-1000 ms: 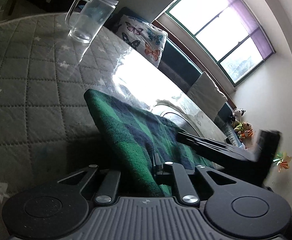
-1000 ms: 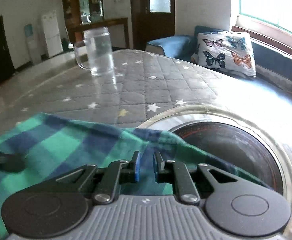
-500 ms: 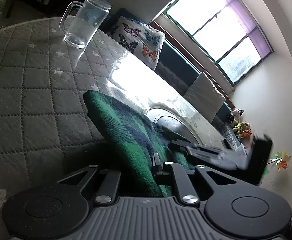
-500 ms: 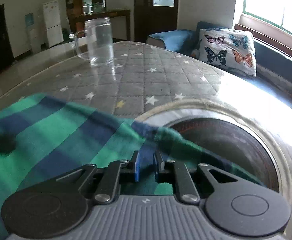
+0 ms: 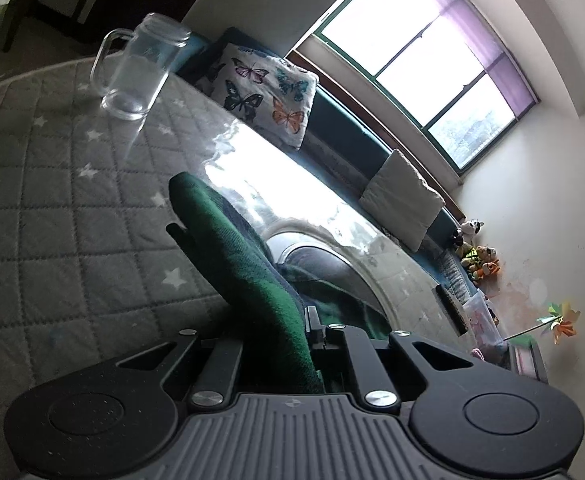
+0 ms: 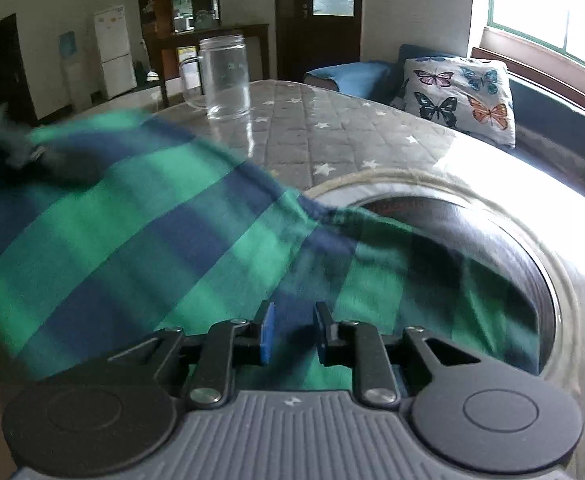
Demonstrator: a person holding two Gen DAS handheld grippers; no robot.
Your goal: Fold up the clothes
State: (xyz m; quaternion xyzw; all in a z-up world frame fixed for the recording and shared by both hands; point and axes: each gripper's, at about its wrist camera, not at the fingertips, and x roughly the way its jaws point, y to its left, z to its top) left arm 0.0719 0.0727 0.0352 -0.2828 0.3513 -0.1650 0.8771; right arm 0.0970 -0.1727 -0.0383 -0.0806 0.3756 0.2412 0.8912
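Observation:
A green and navy checked cloth (image 6: 140, 240) lies across the quilted grey table and partly over a round recess. In the left wrist view the cloth (image 5: 252, 280) rises as a steep fold out of my left gripper (image 5: 308, 324), which is shut on its edge. My right gripper (image 6: 292, 332) has its jaws a little apart, with the cloth lying between and under them. The left gripper shows blurred at the far left of the right wrist view (image 6: 8, 148).
A clear glass mug (image 6: 220, 76) stands on the quilted table (image 6: 332, 136) beyond the cloth; it also shows in the left wrist view (image 5: 136, 72). A round metal-rimmed recess (image 6: 492, 248) sits in the table at right. A butterfly cushion (image 6: 460, 96) lies on the bench behind.
The right gripper's jaws have parted from the cloth. The left gripper has lifted its cloth edge higher, and the cloth now spreads further across the right wrist view.

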